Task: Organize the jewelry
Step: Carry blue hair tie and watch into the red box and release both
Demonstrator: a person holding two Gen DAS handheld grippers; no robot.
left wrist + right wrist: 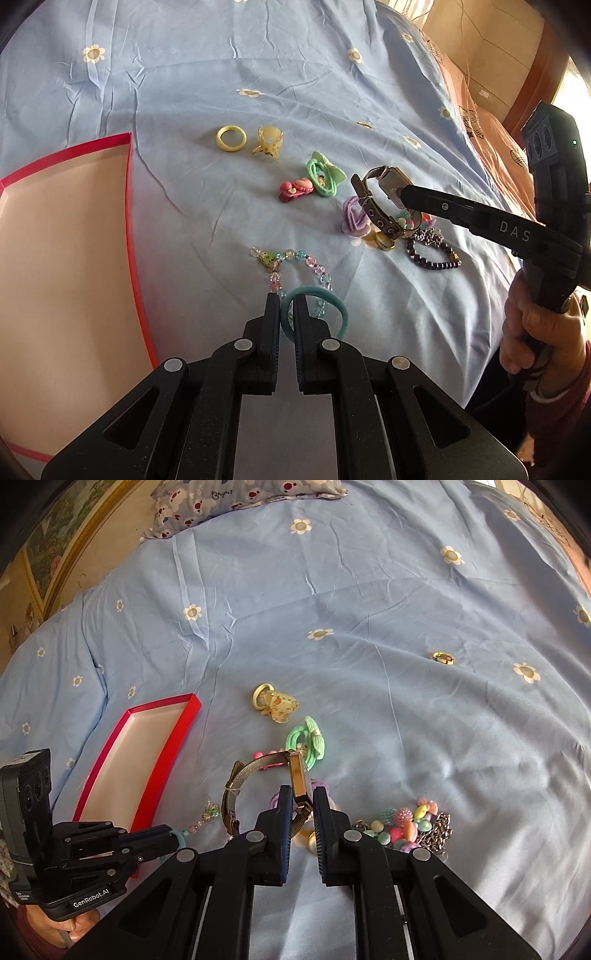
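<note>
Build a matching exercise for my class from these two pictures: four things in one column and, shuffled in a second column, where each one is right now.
Things
1. wristwatch
2. teal hair tie
3. red box
4. yellow ring

Places
A. lying on the blue bedsheet beside a cream hair clip
B. open, nothing visible inside
C. clamped in the right claw
D. clamped in the left claw

Pairs: 1-C, 2-D, 3-B, 4-A
</note>
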